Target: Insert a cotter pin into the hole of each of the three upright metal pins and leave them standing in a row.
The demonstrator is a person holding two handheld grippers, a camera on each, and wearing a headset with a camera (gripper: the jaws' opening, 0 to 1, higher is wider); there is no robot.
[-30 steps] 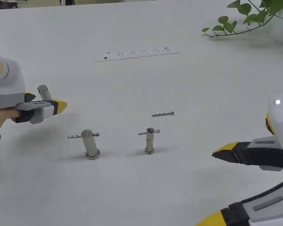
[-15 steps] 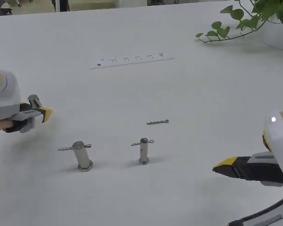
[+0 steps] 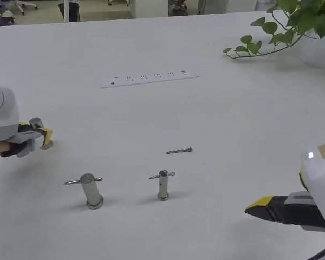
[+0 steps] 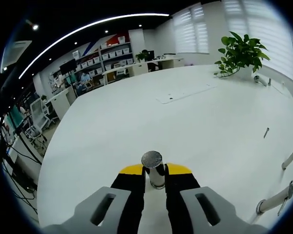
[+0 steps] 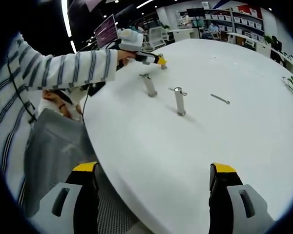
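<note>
My left gripper [image 3: 45,136] is shut on a bare metal pin [image 4: 154,168], held upright at the table's left with its foot at or just above the surface. Two upright pins [image 3: 90,189] [image 3: 163,185] stand side by side in the middle, each with a cotter pin through its top. Behind them lies a loose cotter pin [image 3: 179,150]. My right gripper [image 5: 154,168] hovers open over the table's near right edge with nothing between its jaws; its yellow tip [image 3: 259,206] points at the standing pins [image 5: 149,84] [image 5: 179,101].
A white power strip [image 3: 149,78] lies flat further back. At the far right corner a potted plant [image 3: 284,24] trails leaves onto the table. In the right gripper view a striped sleeve [image 5: 63,68] reaches in from the left.
The left gripper, still shut on the pin, has sunk toward the table, staying left of the standing pins. The head camera has tilted up. The right gripper has barely moved.
</note>
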